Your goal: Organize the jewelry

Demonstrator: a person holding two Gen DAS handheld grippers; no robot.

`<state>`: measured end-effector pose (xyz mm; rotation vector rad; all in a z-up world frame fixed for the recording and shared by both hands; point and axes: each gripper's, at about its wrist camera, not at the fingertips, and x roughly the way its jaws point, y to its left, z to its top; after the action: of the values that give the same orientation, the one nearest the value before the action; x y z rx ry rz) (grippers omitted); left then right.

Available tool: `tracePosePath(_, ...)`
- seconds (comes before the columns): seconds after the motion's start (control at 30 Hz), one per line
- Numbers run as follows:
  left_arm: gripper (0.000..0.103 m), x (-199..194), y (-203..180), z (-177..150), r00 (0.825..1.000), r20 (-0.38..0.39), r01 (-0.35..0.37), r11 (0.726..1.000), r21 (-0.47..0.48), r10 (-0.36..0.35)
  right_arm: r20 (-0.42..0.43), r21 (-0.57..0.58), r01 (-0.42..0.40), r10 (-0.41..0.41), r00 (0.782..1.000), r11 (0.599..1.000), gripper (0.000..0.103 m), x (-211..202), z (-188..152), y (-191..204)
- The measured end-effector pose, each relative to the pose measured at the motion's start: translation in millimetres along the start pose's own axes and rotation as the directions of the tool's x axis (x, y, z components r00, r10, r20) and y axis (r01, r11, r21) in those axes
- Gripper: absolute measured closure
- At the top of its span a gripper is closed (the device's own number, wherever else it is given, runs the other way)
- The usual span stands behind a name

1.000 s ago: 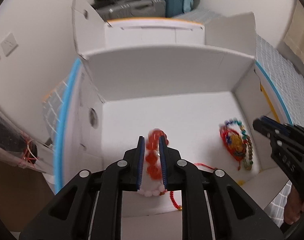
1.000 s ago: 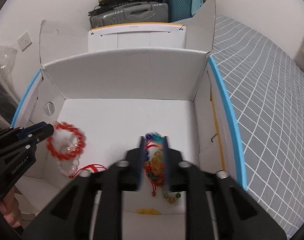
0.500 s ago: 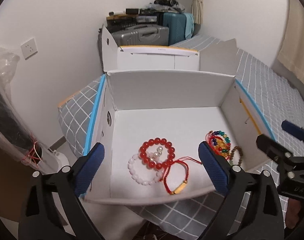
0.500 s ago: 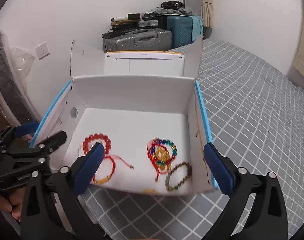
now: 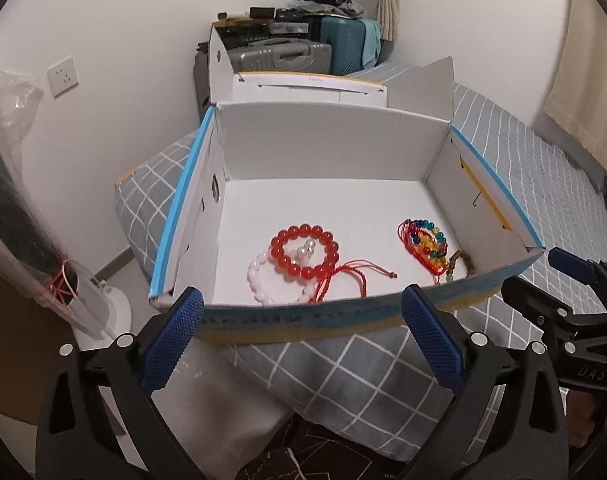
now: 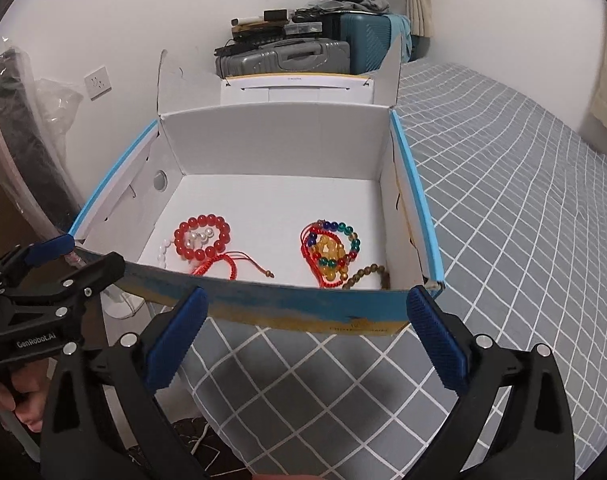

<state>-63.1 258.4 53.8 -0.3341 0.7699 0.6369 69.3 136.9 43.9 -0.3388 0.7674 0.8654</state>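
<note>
The left gripper [image 5: 301, 318] and right gripper [image 6: 307, 318] were held spread wide and empty before the cardboard box [image 5: 335, 146]. Beyond its near wall, the red bead bracelet [image 5: 305, 252] and multicoloured bracelet [image 6: 335, 252] were seen lying apart on the floor.

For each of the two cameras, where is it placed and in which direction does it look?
Left wrist: sits on the left gripper, looks forward and down into the white box on the bed; its own open jaws show, with the right gripper at the right edge.
Right wrist: sits on the right gripper, looks down into the same box from further right; open jaws, with the left gripper and a hand at the left.
Shared: the box, red bead bracelet, multicoloured bracelet, suitcases behind.
</note>
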Motion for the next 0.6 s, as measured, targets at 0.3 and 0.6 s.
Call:
tracePosePath(0.3,0.006,1.0,1.1,-3.0,1.000,-0.001,-0.009,1.000,0.004,0.009,0.003,0.001,0.015,-0.015,1.000,1.000,0.007,0.4,0.2,-1.3)
tracePosePath(0.6,0.006,2.7,2.1,-0.2,1.000,-0.011,-0.014,1.000,0.008,0.014,0.008,0.003,0.021,-0.021,1.000,1.000,0.007,-2.2,1.7,-1.6)
